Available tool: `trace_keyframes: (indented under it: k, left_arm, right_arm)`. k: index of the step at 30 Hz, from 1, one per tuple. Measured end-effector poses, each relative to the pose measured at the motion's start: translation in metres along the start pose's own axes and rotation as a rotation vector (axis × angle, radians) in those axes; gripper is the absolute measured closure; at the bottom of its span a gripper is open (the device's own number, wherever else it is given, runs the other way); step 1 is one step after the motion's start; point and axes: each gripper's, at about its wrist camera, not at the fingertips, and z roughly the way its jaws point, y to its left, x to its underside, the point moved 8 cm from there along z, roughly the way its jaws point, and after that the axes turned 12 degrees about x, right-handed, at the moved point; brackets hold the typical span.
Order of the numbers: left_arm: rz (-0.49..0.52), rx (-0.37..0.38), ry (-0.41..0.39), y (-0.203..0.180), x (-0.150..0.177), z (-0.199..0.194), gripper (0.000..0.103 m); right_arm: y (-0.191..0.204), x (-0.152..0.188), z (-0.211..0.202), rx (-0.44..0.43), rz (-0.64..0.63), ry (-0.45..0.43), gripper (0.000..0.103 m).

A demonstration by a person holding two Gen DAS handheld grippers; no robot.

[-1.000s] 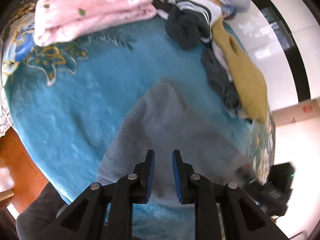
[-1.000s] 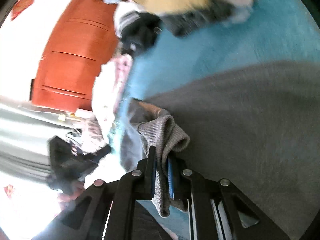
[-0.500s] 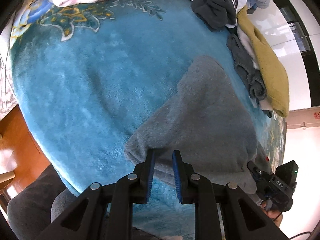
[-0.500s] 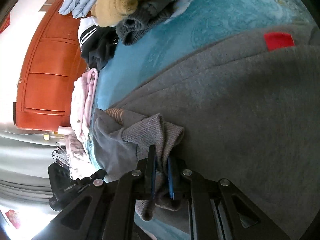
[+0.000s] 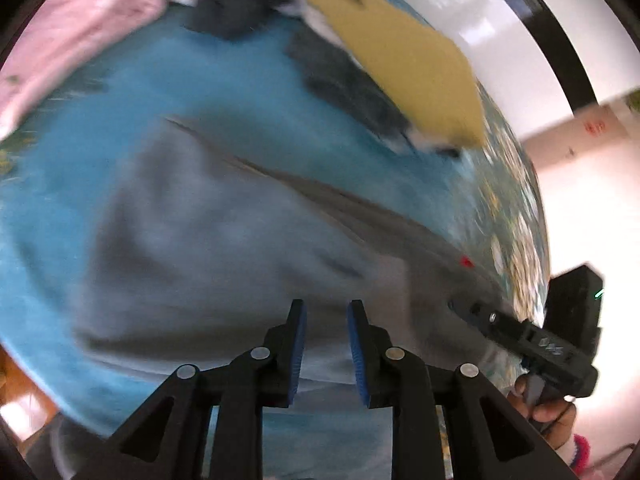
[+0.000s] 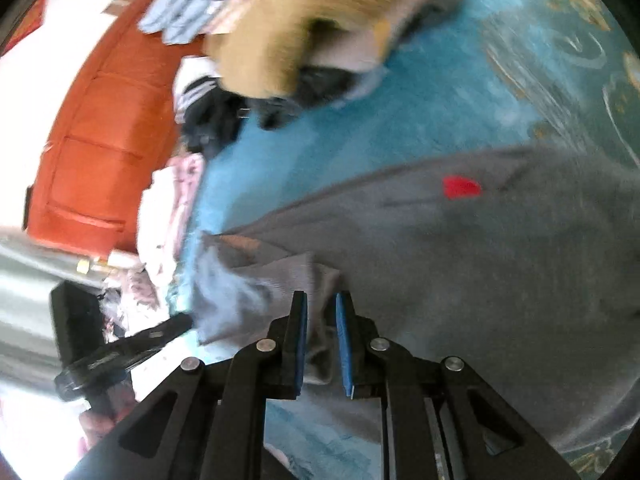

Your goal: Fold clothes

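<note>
Left wrist view: a grey fleece sweatshirt [image 5: 224, 240] lies spread on a teal plush blanket [image 5: 60, 184], ahead of the left gripper [image 5: 326, 344], whose blue-padded fingers stand parted with nothing between them.

Right wrist view: the right gripper [image 6: 321, 340] has a bunched grey fold of that sweatshirt [image 6: 480, 264] between its fingers; whether they are clamped on it I cannot tell. A small red patch [image 6: 460, 188] sits beyond the fingertips, and a mustard-yellow knit garment [image 6: 320, 12] tops the blurred pile further ahead.

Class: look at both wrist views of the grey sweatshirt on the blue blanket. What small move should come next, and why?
Probably lower the left gripper onto the near edge of the grey fleece sweatshirt and close. It is open and empty, while the right gripper has cloth between its pads.
</note>
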Motion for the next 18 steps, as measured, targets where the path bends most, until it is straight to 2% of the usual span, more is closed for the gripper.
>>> trace_keyframes:
  k: [2, 4, 6, 11, 14, 18]
  left_arm:
    - [0.031, -0.02, 0.051, -0.008, 0.015, 0.019, 0.079]
    - [0.073, -0.074, 0.087, -0.01, 0.029, 0.029, 0.079]
    - [0.085, -0.095, 0.093, -0.009, 0.036, 0.032, 0.079]
    - [-0.017, -0.033, 0.073, 0.004, 0.035, 0.026, 0.078]
    - [-0.032, -0.032, 0.071, 0.009, 0.038, 0.025, 0.078]
    - [-0.045, -0.03, 0.071, 0.011, 0.035, 0.029, 0.077]
  right_arm:
    - [0.015, 0.0, 0.006, -0.02, -0.048, 0.009, 0.087]
    - [0.03, 0.0, 0.014, -0.039, -0.096, 0.022, 0.083]
    - [0.045, 0.001, 0.023, -0.058, -0.139, 0.042, 0.083]
    - [0.063, 0.004, 0.061, -0.045, -0.208, 0.118, 0.083]
    - [0.05, -0.007, 0.075, 0.02, -0.167, 0.103, 0.083]
    - [0.035, -0.011, 0.086, 0.025, -0.112, 0.115, 0.084]
